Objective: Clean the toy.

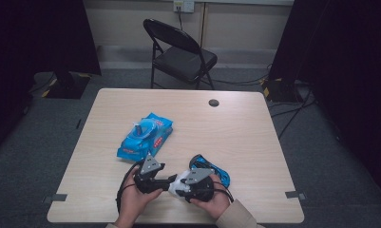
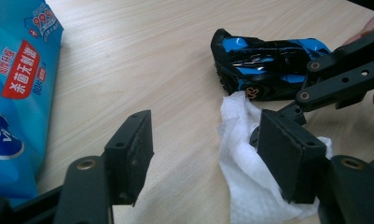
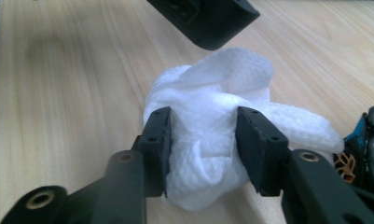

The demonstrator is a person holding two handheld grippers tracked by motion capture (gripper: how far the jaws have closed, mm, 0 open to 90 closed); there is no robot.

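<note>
On the blue wet-wipe pack [image 2: 17, 93] we can read a red label with white Chinese characters, 杀菌无刺激, and "80" beneath it; a "99" badge sits near the pack's top, and the rest of the print is too small for us to make out.

Our right hand-held gripper [image 3: 202, 140] is clamped on a crumpled white wet wipe [image 3: 212, 107]: both pads press into the wad, which bulges out above and below them and rests on the worktop [image 3: 72, 84]. Our left hand-held gripper [image 2: 205, 149] stands apart, its jaws not pressing anything; the wipe [image 2: 240, 154] lies just beside its right-hand pad, with bare wood between the two pads.

A blue and black toy car [image 2: 268, 65] sits on the worktop just beyond the wipe, touching or nearly touching its edge; we cannot tell which.

From the high view, both hand-held grippers work close to the near edge of the worktop [image 1: 235, 123]. The pack [image 1: 144, 135] lies near the middle, well apart from the edges, and the far and right parts of the worktop offer open room. A black folding chair [image 1: 181, 54] stands beyond the far edge.
</note>
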